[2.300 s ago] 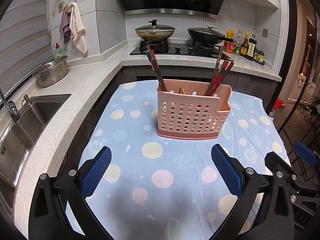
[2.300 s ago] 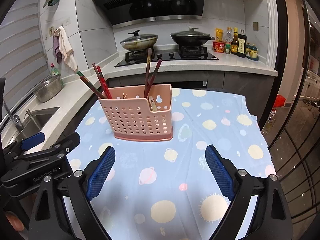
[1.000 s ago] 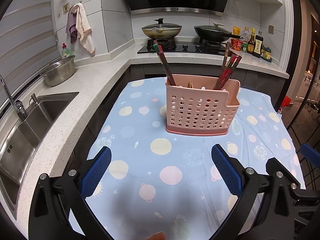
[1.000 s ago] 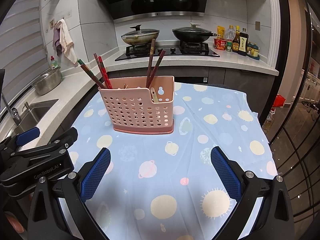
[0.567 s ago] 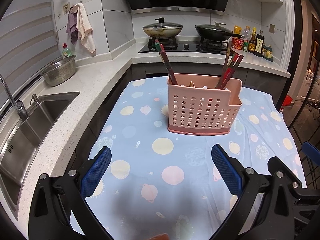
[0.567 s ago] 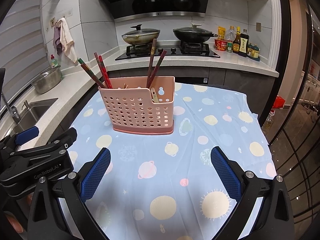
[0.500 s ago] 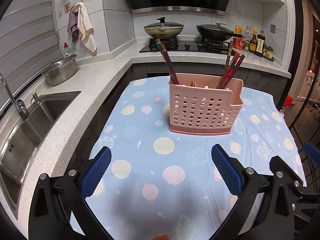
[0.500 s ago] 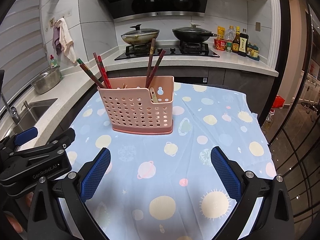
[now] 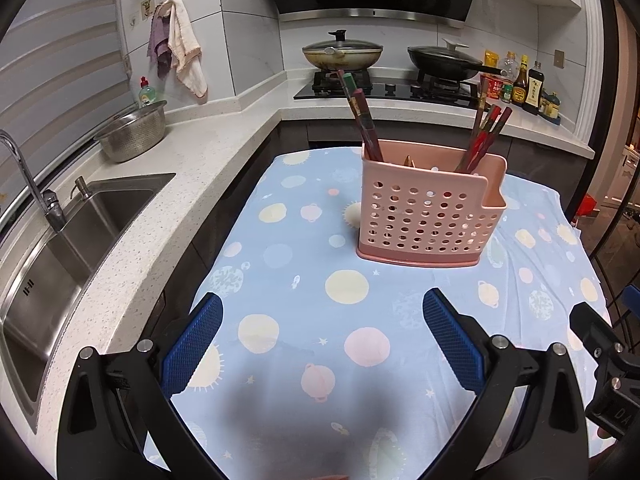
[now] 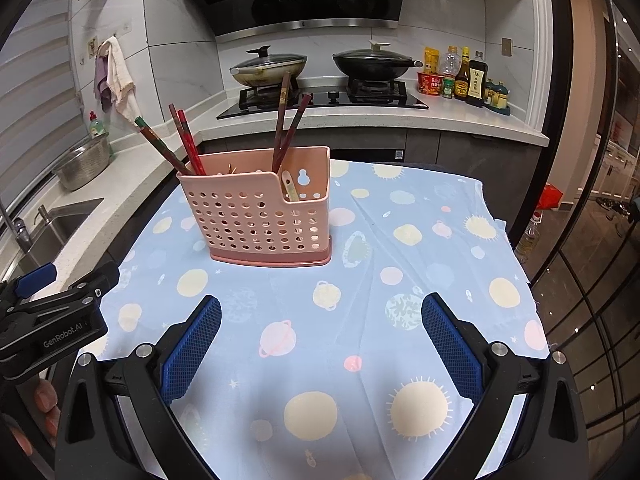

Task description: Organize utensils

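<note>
A pink perforated utensil holder [image 9: 430, 210] stands upright on a table with a blue planet-print cloth [image 9: 352, 344]; it also shows in the right wrist view [image 10: 264, 216]. Red and dark chopsticks [image 9: 362, 118] lean out of its left side and more chopsticks [image 9: 486, 136] out of its right side. A pale spoon handle [image 10: 289, 186] shows in its notched end compartment. My left gripper [image 9: 322, 344] is open and empty above the cloth, well short of the holder. My right gripper [image 10: 320, 344] is open and empty too.
A white counter with a steel sink [image 9: 60, 248] and a metal colander [image 9: 132, 130] runs along the left. A stove with two lidded pans [image 9: 342, 52] and sauce bottles [image 9: 532, 90] stand behind the table. The left gripper's body [image 10: 48, 316] shows at the right view's left edge.
Both grippers have drawn back slightly and shifted left over the last seconds, so the holder looks a little farther and more to the right. Both stay open. The holder and chopsticks have not moved.
</note>
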Demonstrator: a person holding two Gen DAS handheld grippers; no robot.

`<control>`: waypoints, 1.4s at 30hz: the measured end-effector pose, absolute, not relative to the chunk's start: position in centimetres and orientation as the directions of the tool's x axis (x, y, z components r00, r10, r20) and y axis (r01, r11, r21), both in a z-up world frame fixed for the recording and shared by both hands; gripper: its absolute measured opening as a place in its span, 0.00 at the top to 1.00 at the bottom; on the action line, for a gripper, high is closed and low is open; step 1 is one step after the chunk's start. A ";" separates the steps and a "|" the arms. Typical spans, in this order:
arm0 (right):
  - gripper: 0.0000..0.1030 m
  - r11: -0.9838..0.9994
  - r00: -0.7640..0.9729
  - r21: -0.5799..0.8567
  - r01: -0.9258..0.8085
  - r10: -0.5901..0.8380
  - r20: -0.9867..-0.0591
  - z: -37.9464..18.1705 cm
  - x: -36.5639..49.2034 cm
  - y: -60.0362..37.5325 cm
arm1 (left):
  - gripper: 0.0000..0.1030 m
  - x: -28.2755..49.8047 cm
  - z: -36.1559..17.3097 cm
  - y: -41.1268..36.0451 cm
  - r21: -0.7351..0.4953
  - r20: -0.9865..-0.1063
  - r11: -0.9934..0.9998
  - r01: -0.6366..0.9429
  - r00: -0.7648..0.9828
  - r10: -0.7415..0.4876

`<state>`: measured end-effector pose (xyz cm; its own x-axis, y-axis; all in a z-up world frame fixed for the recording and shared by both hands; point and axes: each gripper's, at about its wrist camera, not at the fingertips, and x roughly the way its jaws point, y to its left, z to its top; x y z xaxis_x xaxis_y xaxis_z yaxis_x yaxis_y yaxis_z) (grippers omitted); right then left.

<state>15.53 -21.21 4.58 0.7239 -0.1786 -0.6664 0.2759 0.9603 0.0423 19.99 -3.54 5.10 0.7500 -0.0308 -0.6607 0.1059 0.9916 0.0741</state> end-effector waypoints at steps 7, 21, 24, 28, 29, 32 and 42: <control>0.06 0.962 0.721 0.039 0.272 -0.177 -0.670 4.4 15.6 -21.0 | 0.07 19.9 5.1 -3.5 0.080 -0.660 0.991 0.104 0.751 -0.025; 0.06 0.963 0.718 0.035 0.269 -0.176 -0.674 4.2 15.6 -21.0 | 0.07 20.0 4.9 -3.7 0.096 -0.656 0.989 0.111 0.754 -0.021; 0.06 0.962 0.717 0.035 0.269 -0.176 -0.674 4.2 15.7 -21.0 | 0.07 20.0 4.9 -3.7 0.095 -0.657 0.989 0.113 0.754 -0.023; 0.06 0.962 0.718 0.034 0.271 -0.178 -0.673 4.2 15.6 -21.0 | 0.07 20.0 4.9 -3.8 0.095 -0.656 0.989 0.115 0.754 -0.024; 0.06 0.962 0.718 0.035 0.270 -0.177 -0.673 4.2 15.7 -21.0 | 0.07 20.0 4.9 -3.8 0.095 -0.656 0.989 0.114 0.754 -0.024; 0.06 0.962 0.718 0.034 0.270 -0.178 -0.673 4.2 15.6 -21.0 | 0.07 20.0 4.9 -3.8 0.095 -0.656 0.989 0.114 0.754 -0.024; 0.06 0.962 0.719 0.027 0.273 -0.185 -0.669 4.2 15.7 -20.9 | 0.07 19.9 5.1 -4.4 0.101 -0.653 0.986 0.130 0.757 -0.033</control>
<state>15.66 -20.95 4.25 0.7194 -0.1853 -0.6694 0.2726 0.9617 0.0268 19.85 -4.42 5.11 0.7567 -0.0327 -0.6530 0.1301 0.9863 0.1014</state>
